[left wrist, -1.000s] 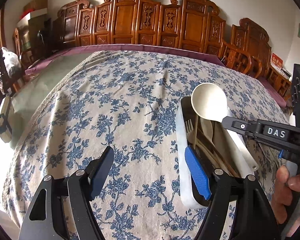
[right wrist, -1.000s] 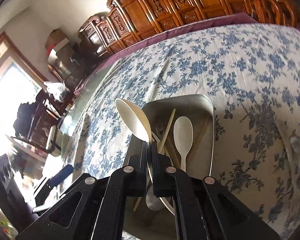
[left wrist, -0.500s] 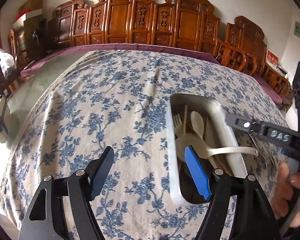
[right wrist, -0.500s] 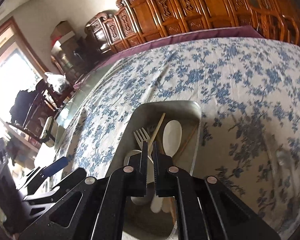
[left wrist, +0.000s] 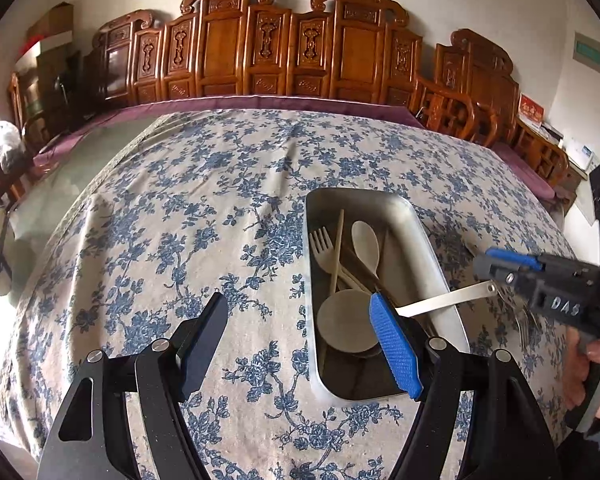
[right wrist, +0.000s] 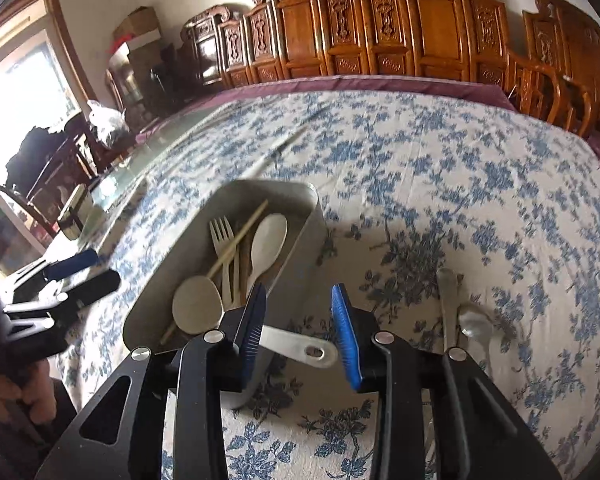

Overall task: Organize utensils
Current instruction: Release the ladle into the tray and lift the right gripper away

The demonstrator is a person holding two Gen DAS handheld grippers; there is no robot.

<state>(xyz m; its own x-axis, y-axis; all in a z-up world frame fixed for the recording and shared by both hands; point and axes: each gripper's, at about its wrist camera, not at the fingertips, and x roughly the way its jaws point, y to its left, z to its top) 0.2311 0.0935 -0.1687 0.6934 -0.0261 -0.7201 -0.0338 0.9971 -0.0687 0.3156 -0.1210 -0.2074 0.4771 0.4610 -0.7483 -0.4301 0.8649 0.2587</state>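
Two grippers hover over the floral tablecloth (left wrist: 204, 208): left gripper (left wrist: 300, 340) wide and empty; right gripper (right wrist: 300, 332), marked "DAS", opening around the ladle (right wrist: 198, 310) handle, bowl lying in the metal tray (right wrist: 300, 248).

Black tongs (right wrist: 298, 330), ridged blue pads (right wrist: 346, 338)

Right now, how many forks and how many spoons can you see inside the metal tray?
In the tray, as far as can be seen:
Forks: 1, the pale fork
Spoons: 2, the small spoon and the big spoon, whose handle pokes out over the rim
Total: 3
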